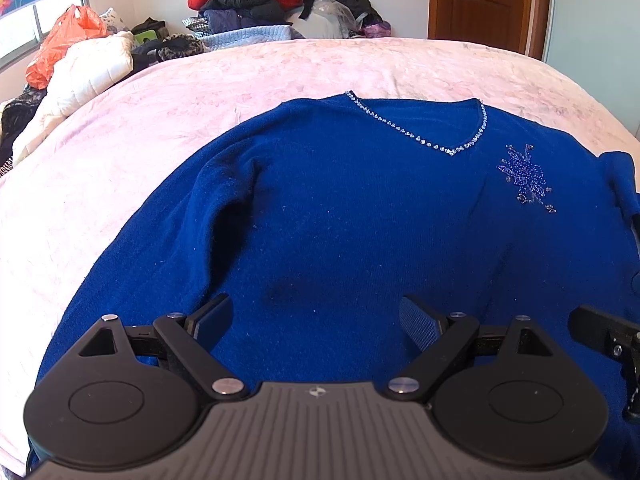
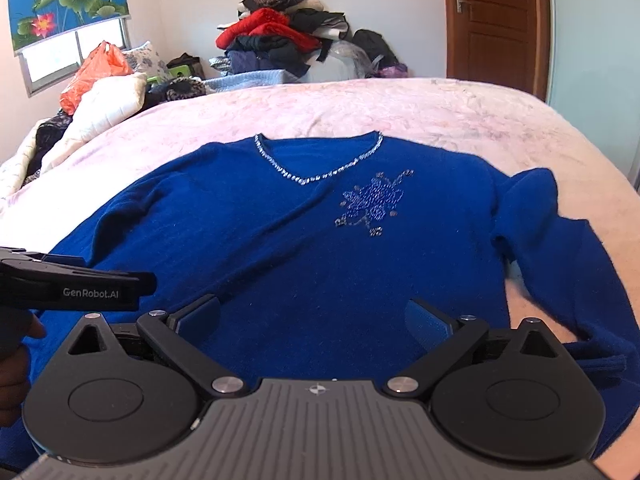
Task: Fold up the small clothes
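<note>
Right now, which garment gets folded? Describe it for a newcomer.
On the pink bedspread, nearest both open tongs, lies a royal blue V-neck sweater, spread front up. Unlike the heaped clothes behind, it has a rhinestone neckline and a beaded flower.

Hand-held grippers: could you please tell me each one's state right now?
Left hand-held gripper: open, holding nothing, over the sweater.
Right hand-held gripper: open, holding nothing.

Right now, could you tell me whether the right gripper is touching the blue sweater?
Cannot tell. In the right wrist view, the right gripper is open over the blue sweater, but neither contact nor gap shows plainly.
</note>
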`<state>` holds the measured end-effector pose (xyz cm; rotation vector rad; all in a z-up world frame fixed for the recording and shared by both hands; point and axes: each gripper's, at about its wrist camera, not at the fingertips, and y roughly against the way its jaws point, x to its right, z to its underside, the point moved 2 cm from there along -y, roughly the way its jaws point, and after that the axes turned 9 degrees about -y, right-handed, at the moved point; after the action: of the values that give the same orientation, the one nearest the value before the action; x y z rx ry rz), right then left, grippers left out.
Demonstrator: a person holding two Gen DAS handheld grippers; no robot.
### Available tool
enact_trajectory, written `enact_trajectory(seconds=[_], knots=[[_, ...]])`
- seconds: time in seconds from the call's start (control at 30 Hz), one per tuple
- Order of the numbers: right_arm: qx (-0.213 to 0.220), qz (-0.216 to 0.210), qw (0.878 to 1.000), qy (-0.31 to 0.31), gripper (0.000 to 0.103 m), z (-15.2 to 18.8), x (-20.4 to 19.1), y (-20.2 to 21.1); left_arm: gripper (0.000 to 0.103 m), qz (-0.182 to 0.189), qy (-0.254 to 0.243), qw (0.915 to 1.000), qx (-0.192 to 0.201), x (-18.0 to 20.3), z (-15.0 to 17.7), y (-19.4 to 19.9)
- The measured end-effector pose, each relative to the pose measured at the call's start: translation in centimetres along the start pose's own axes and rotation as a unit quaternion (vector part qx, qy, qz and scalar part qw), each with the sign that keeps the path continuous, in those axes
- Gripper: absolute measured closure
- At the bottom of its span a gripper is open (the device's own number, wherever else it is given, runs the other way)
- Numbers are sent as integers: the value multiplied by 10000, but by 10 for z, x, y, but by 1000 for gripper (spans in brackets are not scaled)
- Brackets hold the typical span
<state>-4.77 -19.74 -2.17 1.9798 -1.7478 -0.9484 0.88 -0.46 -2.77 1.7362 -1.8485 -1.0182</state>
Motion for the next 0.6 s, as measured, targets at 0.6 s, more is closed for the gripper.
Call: enact_trajectory(seconds=[0.6], knots=[[54, -39, 9993, 365, 12, 17, -4, 7, 12, 164, -381, 9991, 61, 12, 0, 1]])
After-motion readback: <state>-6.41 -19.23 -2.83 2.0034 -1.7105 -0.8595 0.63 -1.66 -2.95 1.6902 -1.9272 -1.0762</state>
